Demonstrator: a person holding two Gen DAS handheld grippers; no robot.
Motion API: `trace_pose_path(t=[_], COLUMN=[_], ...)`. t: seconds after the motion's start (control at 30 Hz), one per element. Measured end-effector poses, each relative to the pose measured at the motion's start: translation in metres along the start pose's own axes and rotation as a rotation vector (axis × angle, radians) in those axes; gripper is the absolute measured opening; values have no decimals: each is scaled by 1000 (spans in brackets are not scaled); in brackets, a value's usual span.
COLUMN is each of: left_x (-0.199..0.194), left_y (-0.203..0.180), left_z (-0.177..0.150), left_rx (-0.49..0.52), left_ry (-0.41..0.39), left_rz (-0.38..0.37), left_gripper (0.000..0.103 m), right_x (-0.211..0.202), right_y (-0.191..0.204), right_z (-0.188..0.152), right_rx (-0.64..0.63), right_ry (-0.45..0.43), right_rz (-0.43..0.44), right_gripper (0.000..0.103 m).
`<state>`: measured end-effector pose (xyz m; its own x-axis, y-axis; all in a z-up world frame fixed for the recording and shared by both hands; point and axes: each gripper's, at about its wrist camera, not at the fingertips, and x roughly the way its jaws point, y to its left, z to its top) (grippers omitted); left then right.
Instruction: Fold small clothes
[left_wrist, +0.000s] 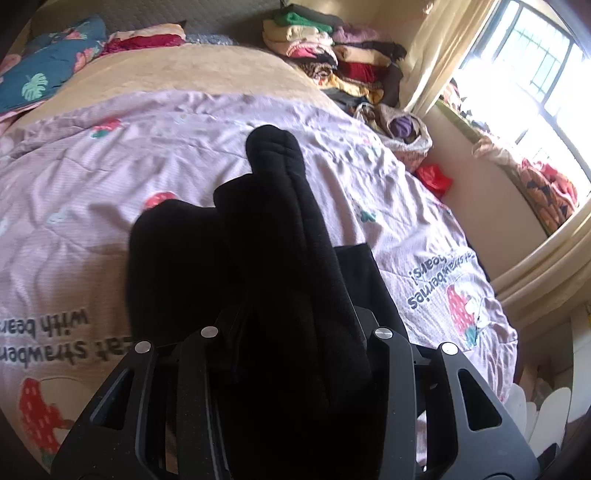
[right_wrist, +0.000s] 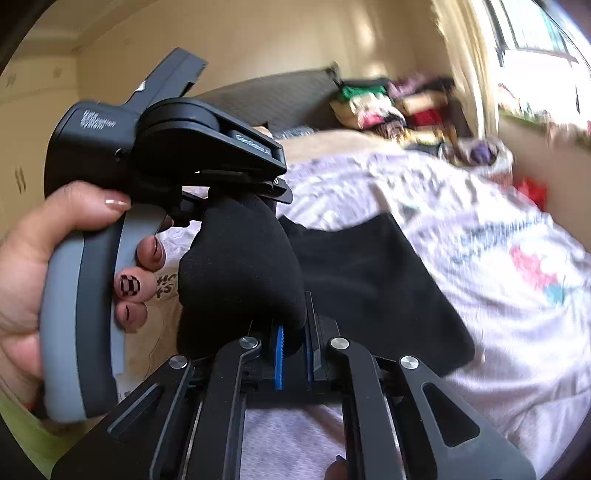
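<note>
Left wrist view: left claw (left_wrist: 291, 332) clamped on black garment (left_wrist: 258, 240), bunched and raised above the pink bedspread (left_wrist: 110, 177). Right wrist view: right claw (right_wrist: 293, 354) clamped on the same garment (right_wrist: 240, 273); its far right part lies flat on the bedspread (right_wrist: 498, 314).

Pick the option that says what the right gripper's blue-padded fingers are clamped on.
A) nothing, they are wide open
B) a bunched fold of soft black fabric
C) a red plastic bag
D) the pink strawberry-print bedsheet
B: in the right wrist view the right gripper has its blue pads pinching the bunched black fabric garment.
</note>
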<state>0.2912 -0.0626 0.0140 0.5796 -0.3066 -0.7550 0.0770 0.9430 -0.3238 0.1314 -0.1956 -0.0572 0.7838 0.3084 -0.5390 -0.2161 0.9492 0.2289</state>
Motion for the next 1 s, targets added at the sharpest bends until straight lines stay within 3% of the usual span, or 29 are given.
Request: trace_pose_path(t=[0.23,0.33,0.4,0.57,0.67,0.73,0.77,0.87,1.0], left_x=[37,44,44,32,11,-3,-7,-15,-10], left_y=[-24,-30,-31,-27,-14,0,5,25,37], left_z=[-2,-3,-1,-2,-12,-25,-30,-48,-63], left_rx=[24,30,8,25,50,68,73,74,49], left_ry=[62,67,60,26,-26,-58,-65,-72,-36], left_rz=[22,6,-44,-29,9,50,64,119,88], left_gripper=[40,55,73,75,75,75,75,75,75], right_x=[14,18,20,22,17,12,11,15,44], right_y=[-42,-59,-71,-102,-105,-104,-101,-93,-95], right_z=[-8,-12,-15,-23,-18,-12,-7,13,36], right_rx=[224,319,381,531,529,514,497,404,352], right_ry=[88,115,129,150,133,99,92,88,165], right_rz=[75,110,113,184,233,257,262,233,202], right_gripper=[7,8,10,17,35,66,71,76,76])
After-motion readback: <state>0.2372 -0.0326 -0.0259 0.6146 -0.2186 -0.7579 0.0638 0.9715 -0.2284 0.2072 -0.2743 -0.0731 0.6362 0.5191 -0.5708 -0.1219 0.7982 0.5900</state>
